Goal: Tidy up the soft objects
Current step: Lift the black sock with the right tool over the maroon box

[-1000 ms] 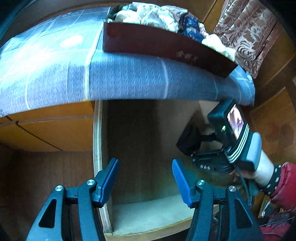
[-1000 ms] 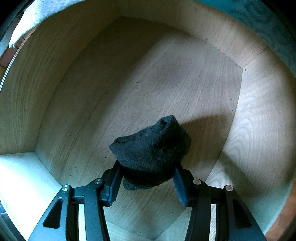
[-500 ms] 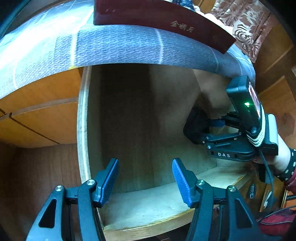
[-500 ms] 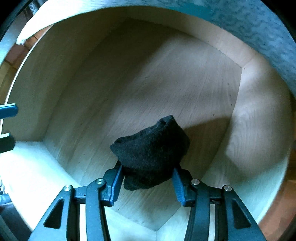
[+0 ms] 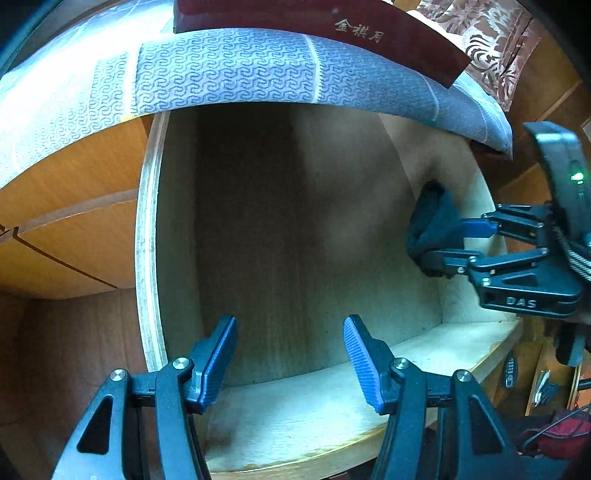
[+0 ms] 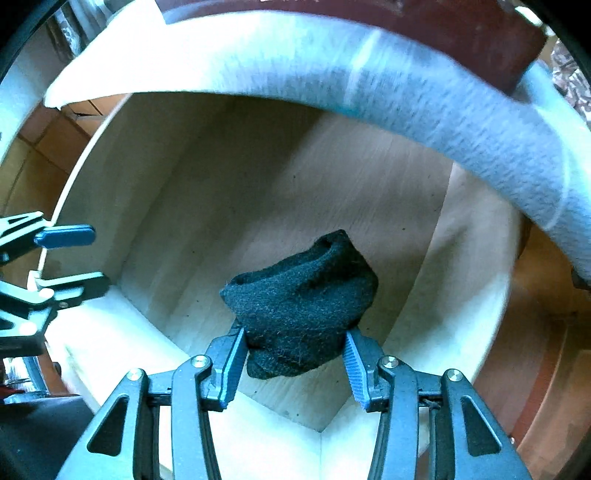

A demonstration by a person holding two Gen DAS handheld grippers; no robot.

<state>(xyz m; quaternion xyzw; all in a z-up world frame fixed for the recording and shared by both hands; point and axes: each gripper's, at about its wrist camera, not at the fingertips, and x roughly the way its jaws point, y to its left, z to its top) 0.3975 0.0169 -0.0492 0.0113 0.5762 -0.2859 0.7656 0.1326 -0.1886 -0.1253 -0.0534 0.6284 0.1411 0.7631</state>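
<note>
Fingers [image 6: 352, 352] of the right gripper [image 6: 293, 358] were clamped on one rolled black sock [image 6: 301, 302], a fuzzy, dark knit bundle with a folded cuff at its top and a rounded lump bulging below the blue pads. The sock was held over the inside of an open wooden drawer [image 6: 258, 184], clear of the pale floor, with its shadow cast on the boards beneath. In the left wrist view the same bundle [image 5: 430, 229] was seen near the drawer's right wall, pinched in the right gripper [image 5: 447, 243], which entered from the right edge.

The left gripper [image 5: 290, 356] was held with its two ribbed blue pads well apart and nothing between them, above the drawer's near wall. One drawer was seen; apart from the held sock, nothing was visible in it, and a broad stretch of bare floor lay open between the left wall with its pale plywood rim [image 5: 147, 258] and the right wall. The far side was overhung by one blue patterned cloth [image 5: 236, 70], on which one dark red box [image 5: 369, 29] with gold characters was set. Orange-brown cabinet fronts [image 5: 74, 229] were seen to the left of the drawer.
</note>
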